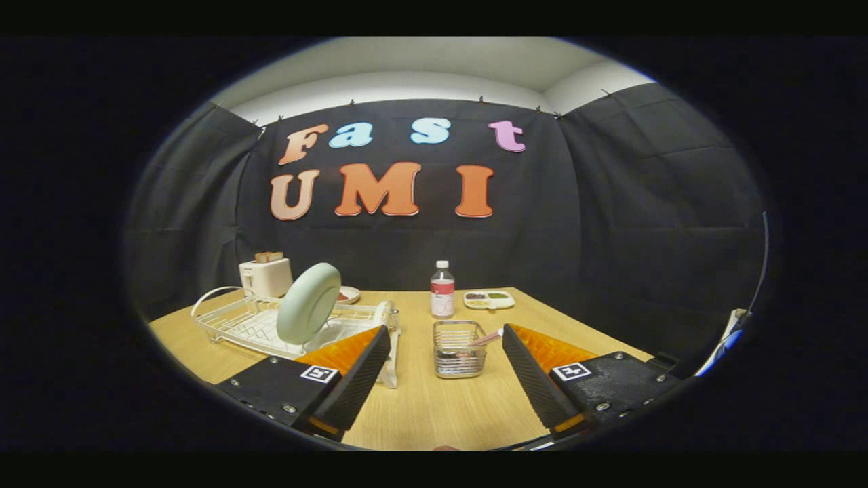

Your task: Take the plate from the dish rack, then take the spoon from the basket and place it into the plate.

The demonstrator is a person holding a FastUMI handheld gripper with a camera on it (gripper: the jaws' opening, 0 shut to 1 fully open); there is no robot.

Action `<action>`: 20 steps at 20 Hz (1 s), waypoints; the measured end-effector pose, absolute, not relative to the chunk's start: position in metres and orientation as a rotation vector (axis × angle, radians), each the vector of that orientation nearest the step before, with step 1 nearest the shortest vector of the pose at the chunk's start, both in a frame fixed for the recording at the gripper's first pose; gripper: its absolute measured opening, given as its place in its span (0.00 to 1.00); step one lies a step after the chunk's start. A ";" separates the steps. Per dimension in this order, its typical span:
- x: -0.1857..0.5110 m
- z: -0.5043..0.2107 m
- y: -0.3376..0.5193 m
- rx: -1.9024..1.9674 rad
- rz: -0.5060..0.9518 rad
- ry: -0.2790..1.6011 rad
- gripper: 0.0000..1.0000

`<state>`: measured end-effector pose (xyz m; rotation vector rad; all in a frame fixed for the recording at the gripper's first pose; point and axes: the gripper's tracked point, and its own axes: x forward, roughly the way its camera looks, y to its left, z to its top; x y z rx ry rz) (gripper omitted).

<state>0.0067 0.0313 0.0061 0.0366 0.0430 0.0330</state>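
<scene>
Plate (308,303) — pale green, standing on edge in the white wire dish rack (237,324), which sits just ahead of the left finger and partly behind its tip. The gripper (445,349) is spread wide, holding nothing. Between its fingertips stands the wire basket (459,349), with the spoon (487,337) leaning out toward the right finger. Beyond it stands a bottle (442,290) — its label too small to read. Bare table (434,407) lies open between the fingers, below the basket.
</scene>
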 end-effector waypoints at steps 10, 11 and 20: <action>0.077 0.031 0.155 0.141 0.244 0.249 0.98; 0.087 0.032 0.162 0.133 0.240 0.266 0.98; 0.152 -0.005 0.199 0.188 0.182 0.482 0.84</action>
